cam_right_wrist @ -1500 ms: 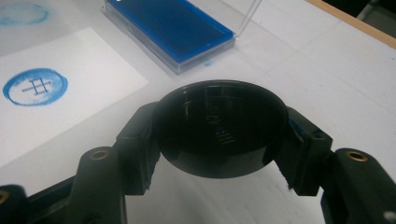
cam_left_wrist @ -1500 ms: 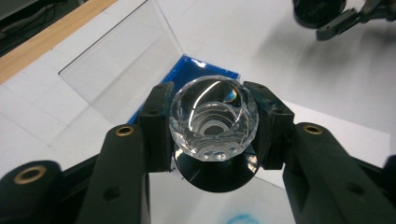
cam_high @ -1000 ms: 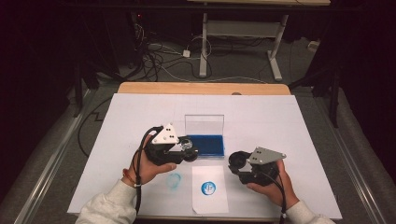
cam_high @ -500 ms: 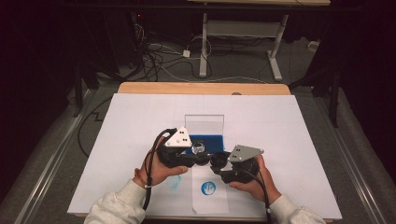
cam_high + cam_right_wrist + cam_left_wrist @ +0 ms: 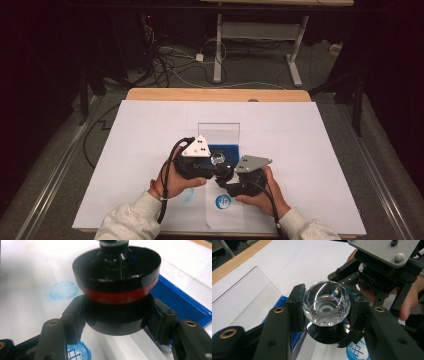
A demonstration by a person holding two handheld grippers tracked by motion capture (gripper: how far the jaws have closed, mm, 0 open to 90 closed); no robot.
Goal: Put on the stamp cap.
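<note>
A faceted crystal knob (image 5: 326,303) is seen pinched between the jaws of the left tongs (image 5: 325,315), held above the worktop (image 5: 310,150) just in front of the blue-lined tray (image 5: 225,150). Directly beneath it, a black round cap (image 5: 117,315) is clamped in the right tongs (image 5: 116,322), with a black piece banded in red (image 5: 117,277) seated in or just above it. The step in hand is judged to be a joining or parting of the knobbed stamp and its cap. Next, a steady pull or push along the shared axis is called for, with both grips kept firm and no tilt allowed. In the high view the two tongs are brought tip to tip at the worktop's near middle, the left hand (image 5: 175,182) and right hand (image 5: 262,192) angled inward, above a blue stamped mark (image 5: 223,201).
</note>
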